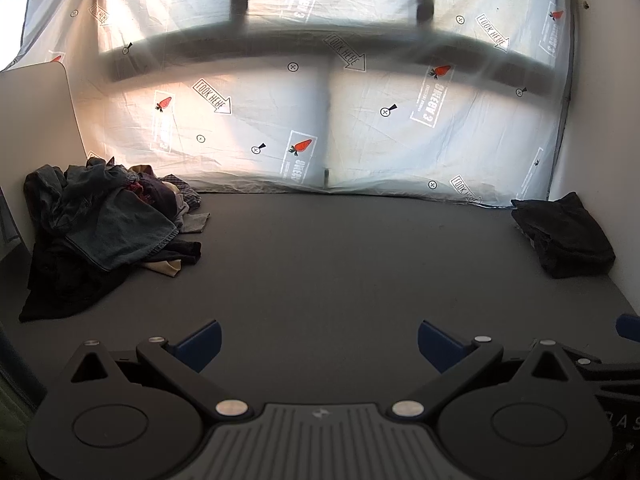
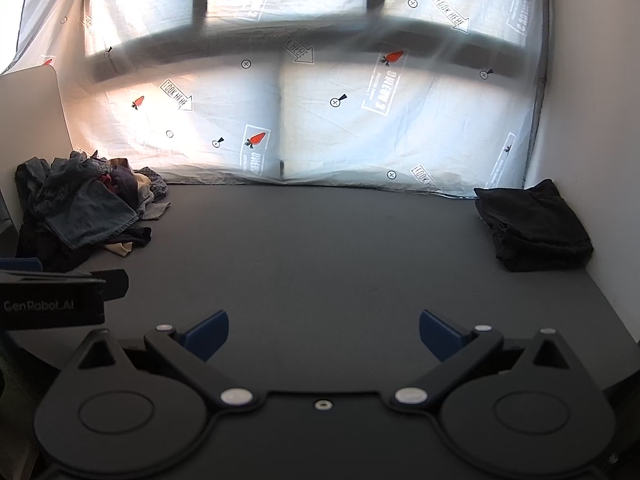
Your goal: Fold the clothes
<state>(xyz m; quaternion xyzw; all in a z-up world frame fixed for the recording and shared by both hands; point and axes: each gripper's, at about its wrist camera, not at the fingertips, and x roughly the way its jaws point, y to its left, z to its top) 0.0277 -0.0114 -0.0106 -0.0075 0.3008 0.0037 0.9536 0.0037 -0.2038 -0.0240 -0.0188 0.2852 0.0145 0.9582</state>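
Note:
A heap of unfolded clothes (image 1: 108,228), with a blue denim piece on top, lies at the far left of the dark grey table (image 1: 340,264). The right wrist view shows the same heap (image 2: 88,212). A folded black garment (image 1: 564,236) rests at the far right by the wall, and is seen again (image 2: 532,226) from the right wrist. My left gripper (image 1: 318,344) hovers over the near edge, open and holding nothing. Beside it, my right gripper (image 2: 324,336) is open too, with nothing between its blue fingers (image 2: 208,336). The left gripper's body (image 2: 52,300) shows at the left of the right wrist view.
A white printed sheet (image 1: 320,120) hangs over a window behind the table. White walls (image 1: 600,120) close in the right side and a white panel (image 1: 36,128) the left. Bare tabletop (image 2: 320,248) stretches between heap and folded garment.

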